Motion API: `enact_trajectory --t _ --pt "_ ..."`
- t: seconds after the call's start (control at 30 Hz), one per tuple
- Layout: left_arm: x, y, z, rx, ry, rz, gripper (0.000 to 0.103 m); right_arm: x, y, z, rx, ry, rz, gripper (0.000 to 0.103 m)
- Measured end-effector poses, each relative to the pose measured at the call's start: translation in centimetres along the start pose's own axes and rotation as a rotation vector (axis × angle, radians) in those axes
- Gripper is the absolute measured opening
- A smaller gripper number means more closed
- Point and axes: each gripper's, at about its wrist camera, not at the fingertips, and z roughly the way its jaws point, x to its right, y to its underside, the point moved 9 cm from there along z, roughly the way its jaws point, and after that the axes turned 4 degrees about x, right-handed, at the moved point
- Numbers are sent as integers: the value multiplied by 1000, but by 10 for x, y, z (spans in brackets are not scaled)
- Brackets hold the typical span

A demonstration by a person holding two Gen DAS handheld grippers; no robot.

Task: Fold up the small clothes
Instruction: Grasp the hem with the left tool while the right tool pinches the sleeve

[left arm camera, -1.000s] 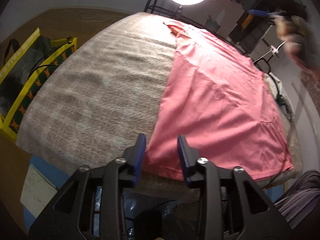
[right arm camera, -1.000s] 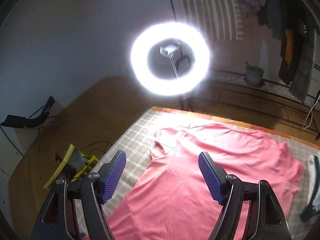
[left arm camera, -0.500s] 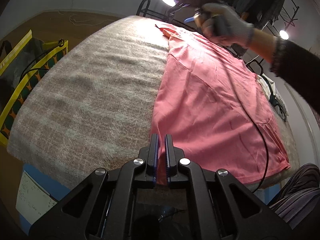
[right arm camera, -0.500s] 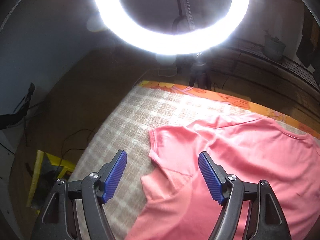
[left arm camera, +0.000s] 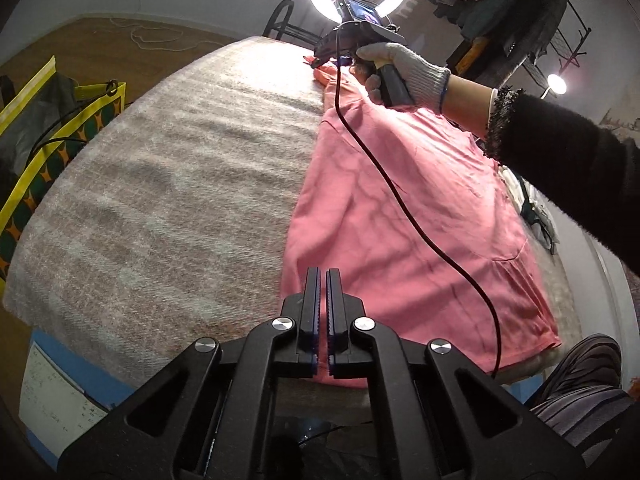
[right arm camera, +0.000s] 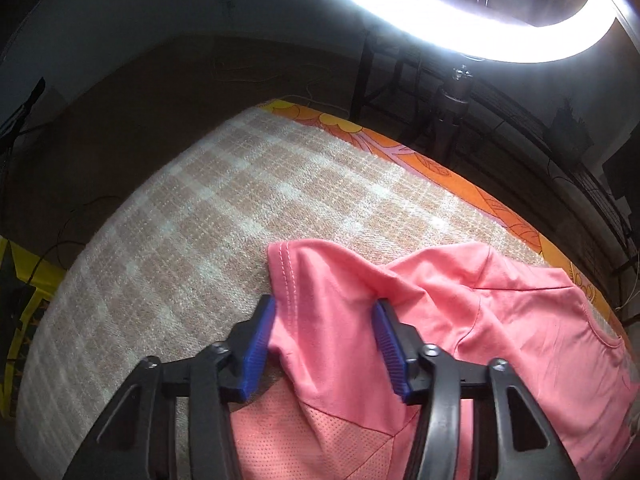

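On the blanket-covered bed (left arm camera: 168, 184), the left gripper (left arm camera: 322, 316) pinches the pink shirt's (left arm camera: 400, 216) hem; the right gripper (right arm camera: 324, 344), fingers just narrowing, straddles its rumpled sleeve (right arm camera: 320, 280).

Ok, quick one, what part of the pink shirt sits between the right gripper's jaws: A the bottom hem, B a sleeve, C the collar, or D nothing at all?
B: in the right wrist view the stitched cuff end of the sleeve of the pink shirt lies between the right gripper jaws, which have just been closing.
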Motion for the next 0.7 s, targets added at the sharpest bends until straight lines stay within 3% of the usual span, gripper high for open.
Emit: enact_trajectory --t 0.1,0.2,0.33,0.4,0.43,0.47,0.6,0.63,0.67,0.7 --pt "5 1 0 1 6 12 0 7 -2 -6 4 -4 2 2" --pt "11 -1 -5 16 -17 40 0 14 -5 -16 33 -21 12 0" --pt "-6 -9 -22 92 -181 53 0 26 -4 -30 49 -37 35 1" --pt "-14 -8 -25 85 -189 23 18 30 -3 -36 50 -37 45 0" --pt "-18 -5 -24 72 -206 23 42 32 -3 -38 54 -44 52 0" --pt "-20 -2 -22 62 -212 27 50 33 -2 -40 57 -54 60 0" --pt "-17 11 -7 -8 -174 16 50 34 2 -43 62 -82 71 0" --pt "-17 13 -1 -19 -184 28 43 34 3 -43 62 -84 70 0" --pt "-17 16 3 -34 -198 37 17 35 1 -40 61 -89 72 0" --pt "-21 20 10 -51 -223 43 6 34 1 -39 63 -94 75 0"
